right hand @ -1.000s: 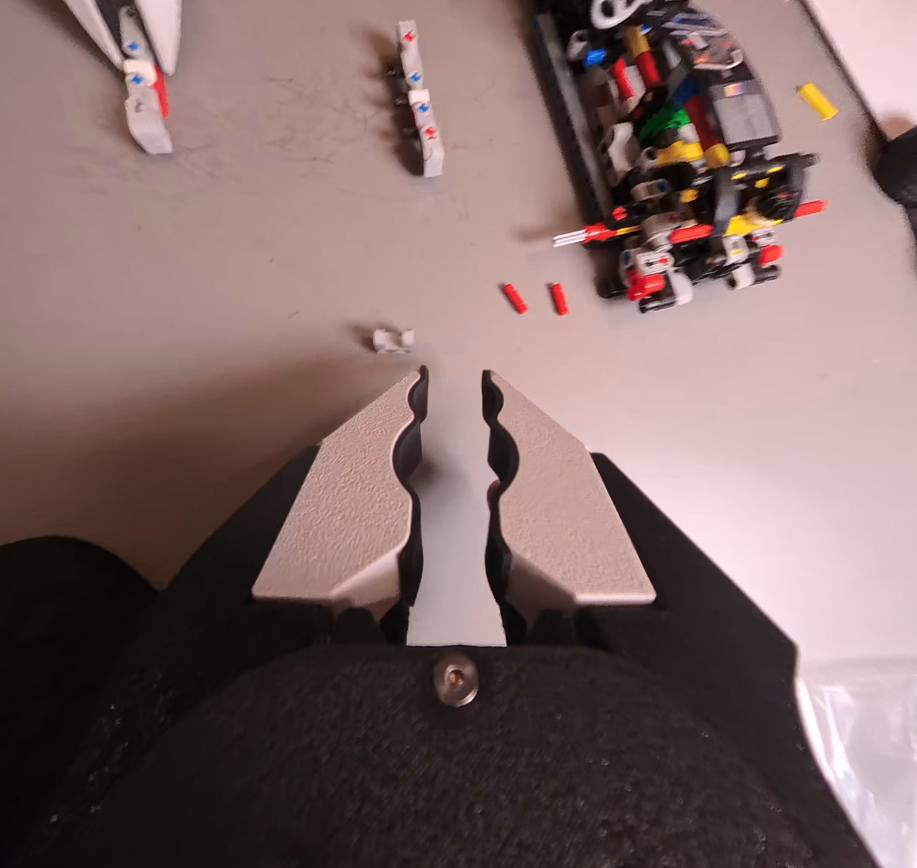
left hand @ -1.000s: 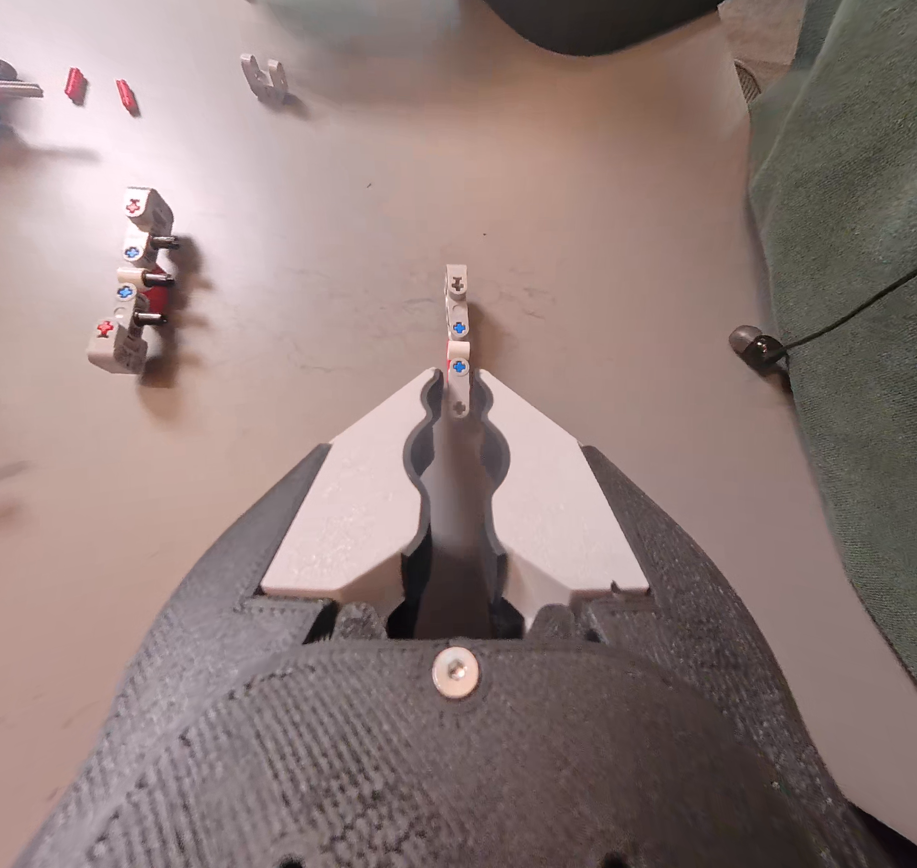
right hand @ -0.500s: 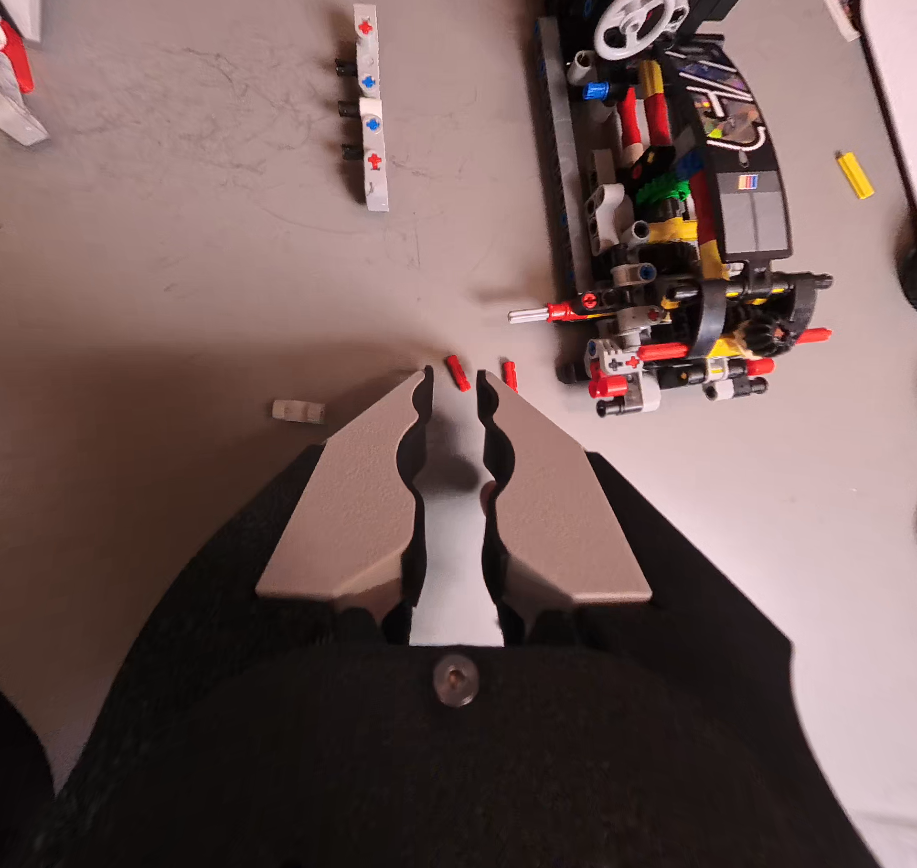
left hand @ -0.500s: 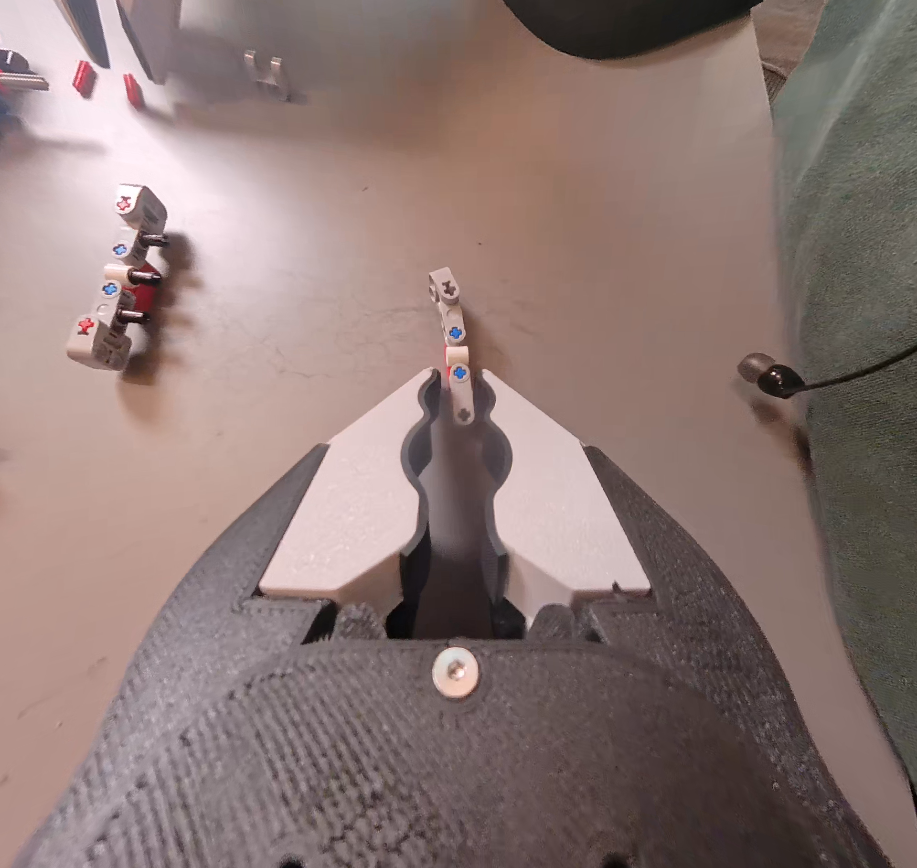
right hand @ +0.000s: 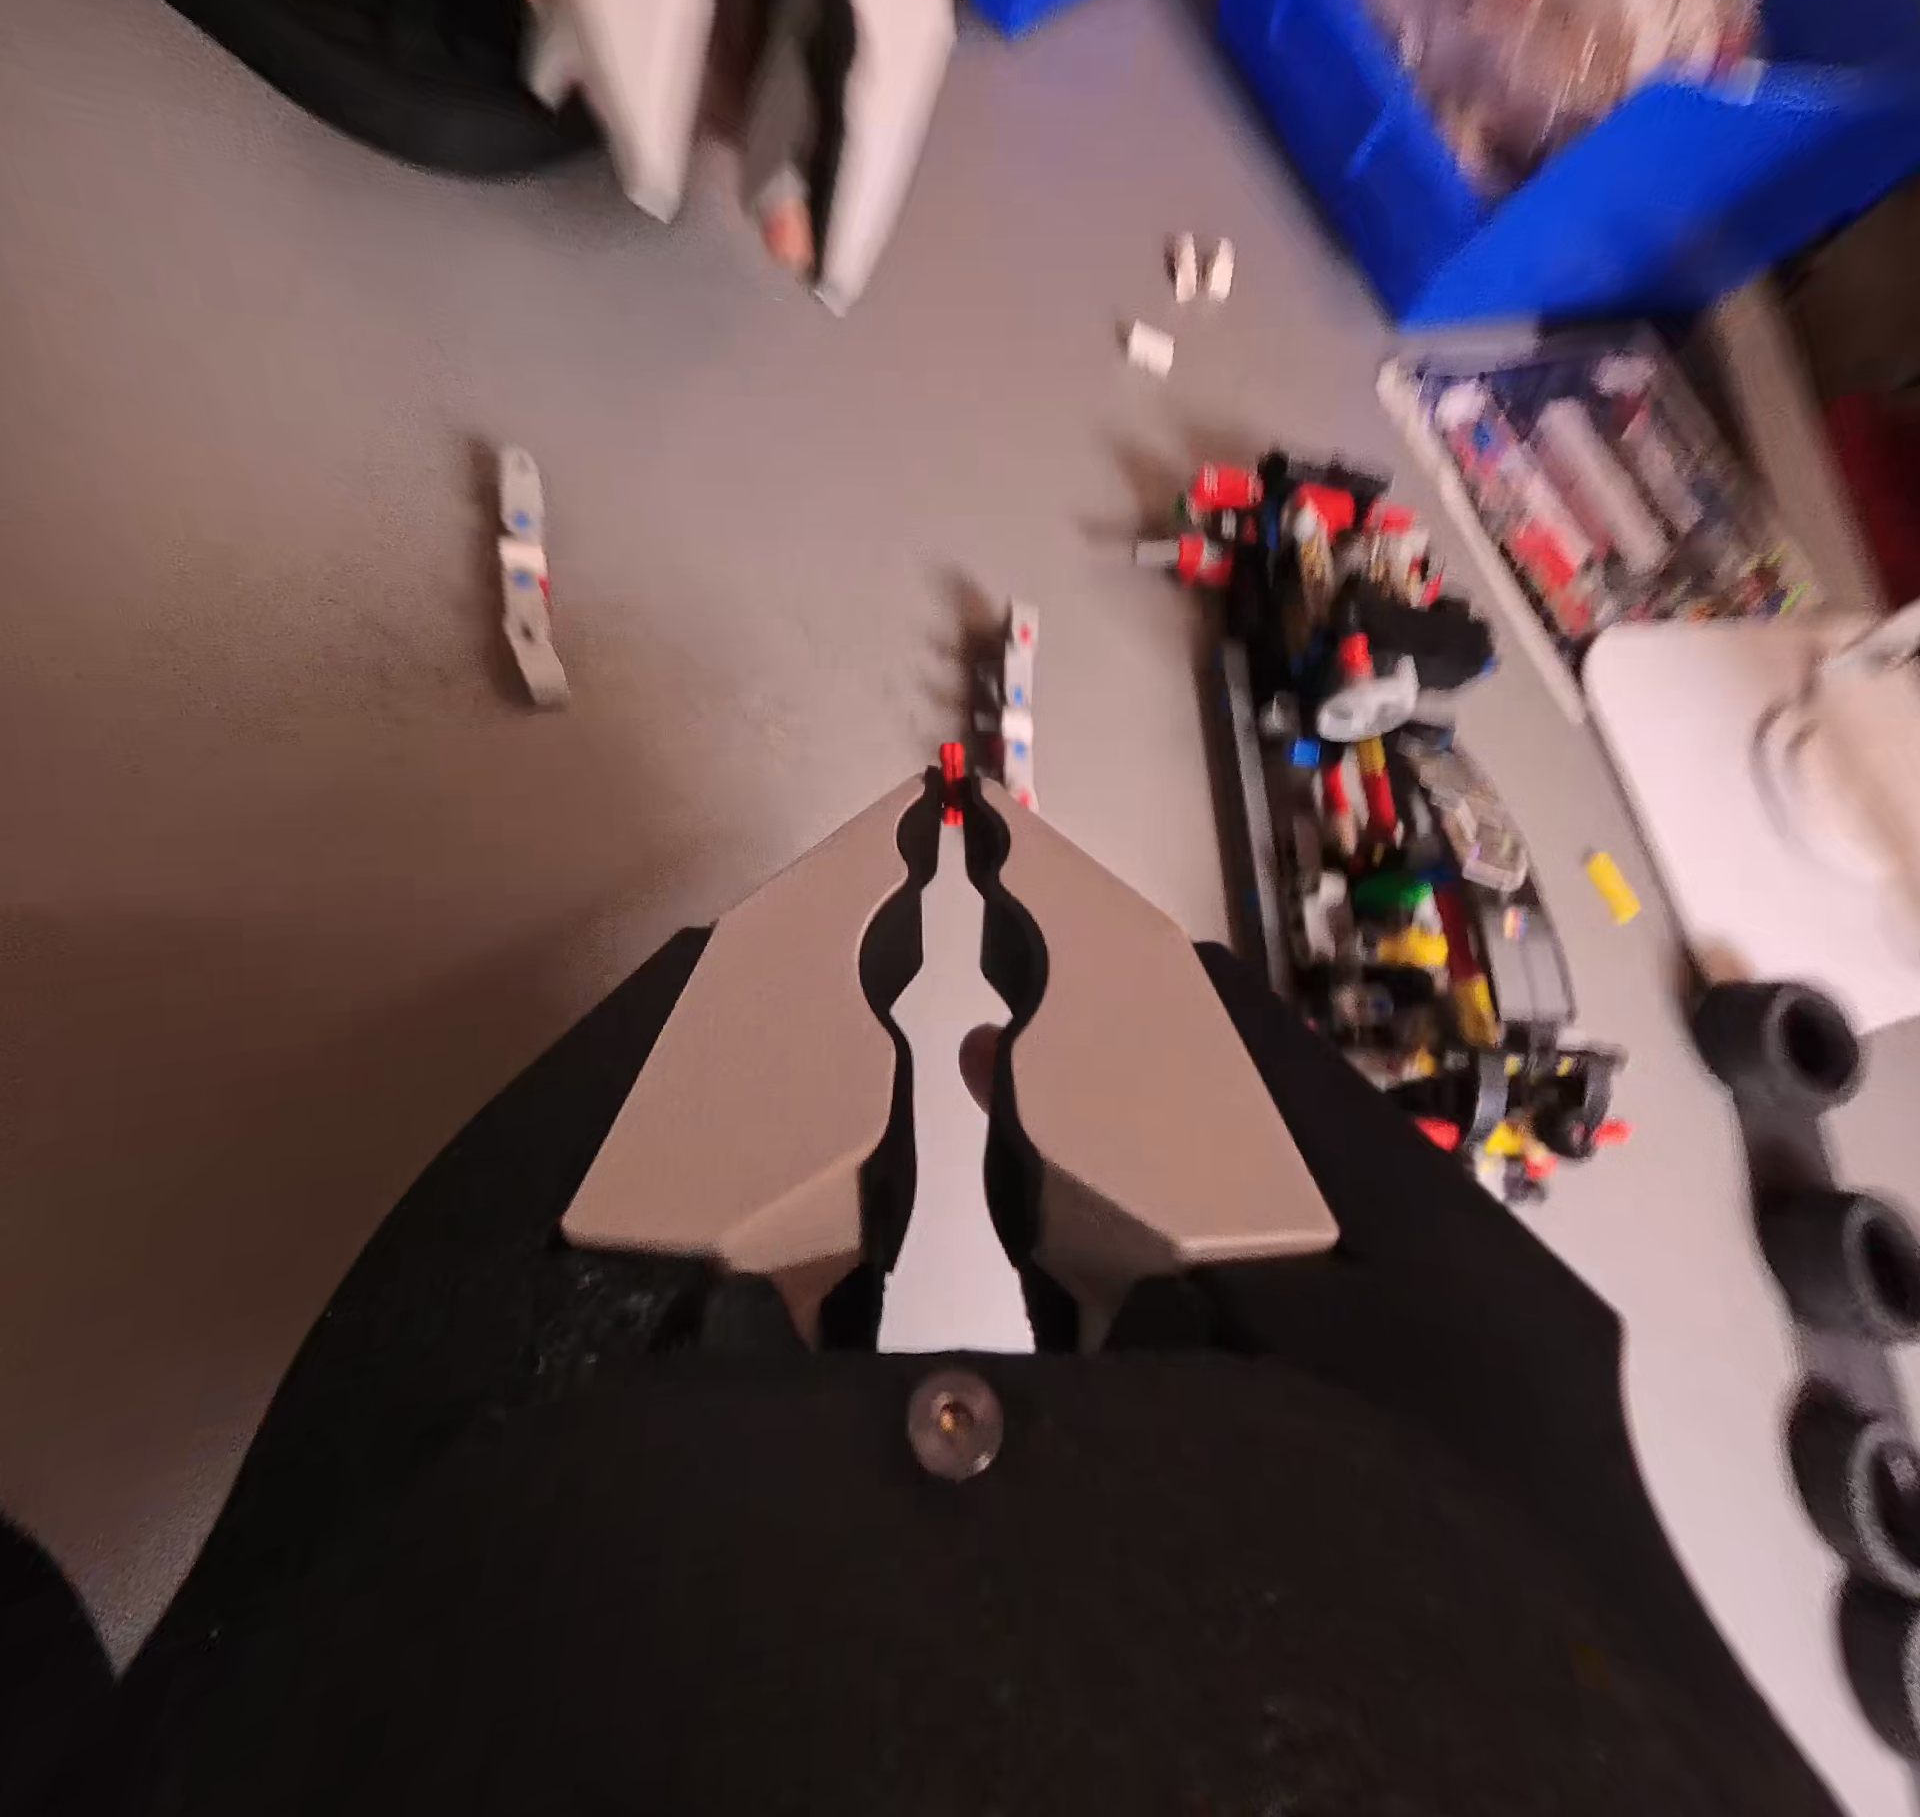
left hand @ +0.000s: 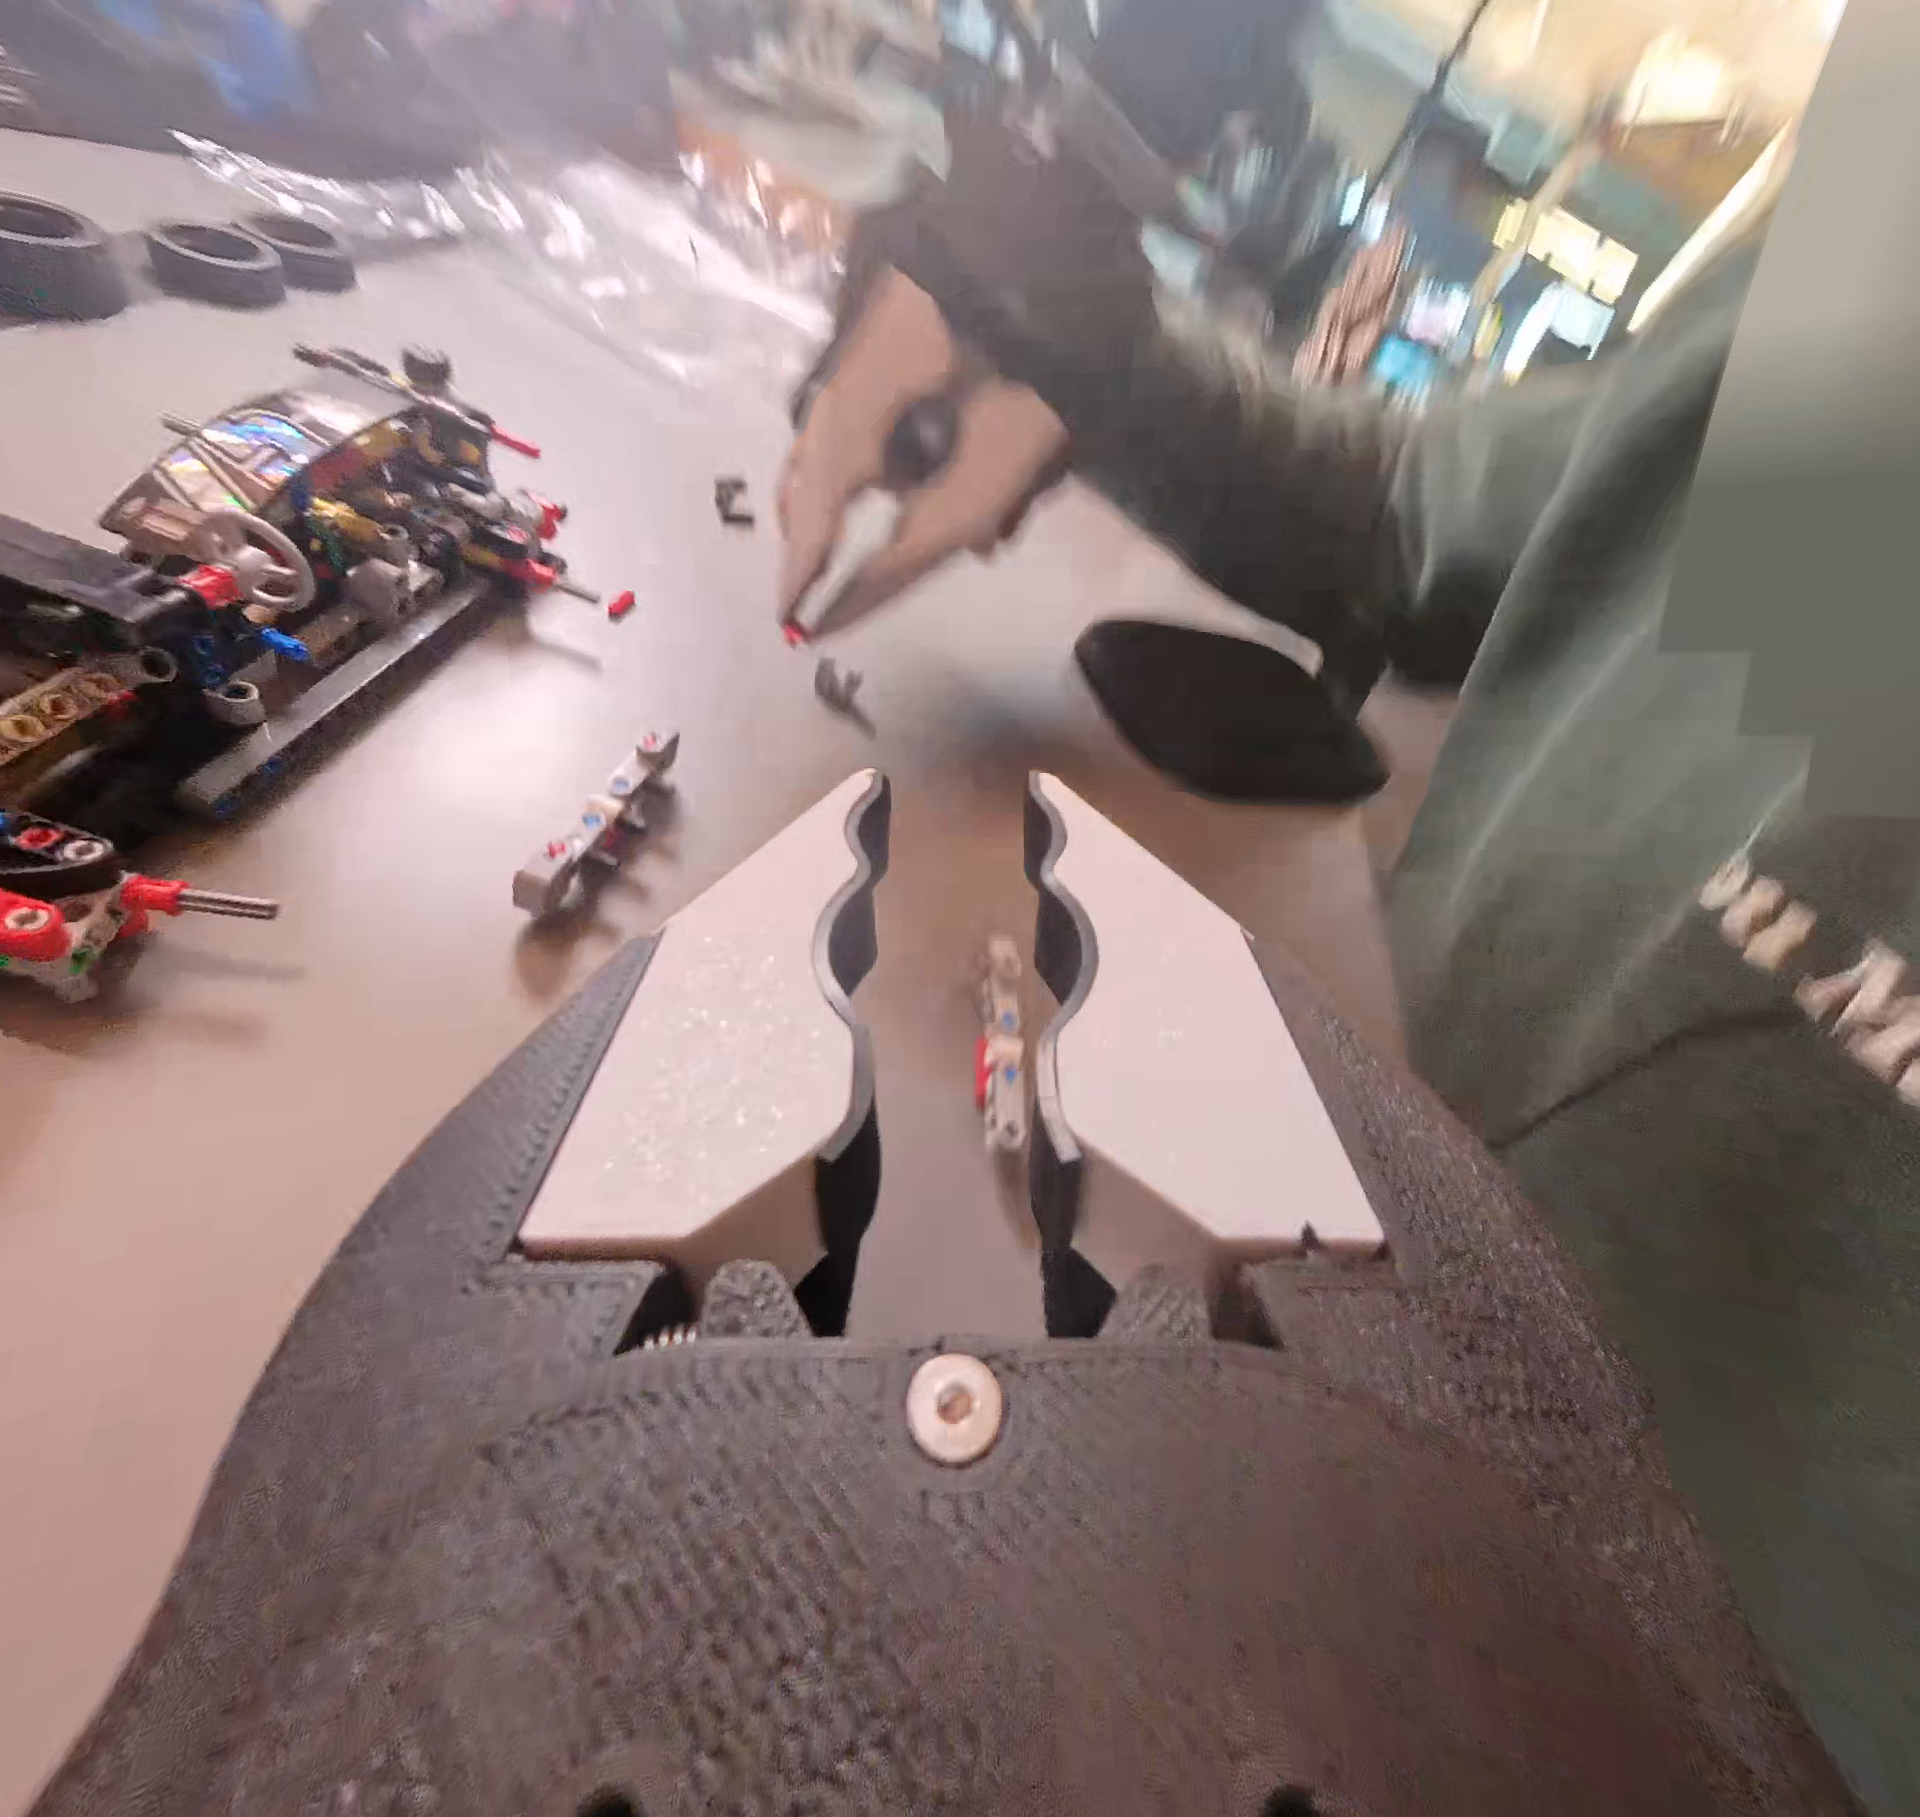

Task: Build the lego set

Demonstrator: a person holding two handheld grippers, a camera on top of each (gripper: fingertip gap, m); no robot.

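Observation:
My left gripper is open and empty. A grey beam piece with blue pins lies on the table, seen between its fingers; in the right wrist view this piece lies apart from the left gripper. My right gripper is shut on a small red pin at its tips, above the table. In the left wrist view the right gripper holds the red pin. A second grey beam piece with black pins lies near the partly built car.
Another red pin and a small grey part lie on the table. Black tyres stand at the right, a blue bin at the back, a yellow piece beside the car, and a red and black sub-assembly at the left. Tip to tip, the grippers are about 10 cm apart.
My left gripper has opened, let go of the grey beam piece and tilted up. My right gripper has shut on one red pin and lifted it from the table.

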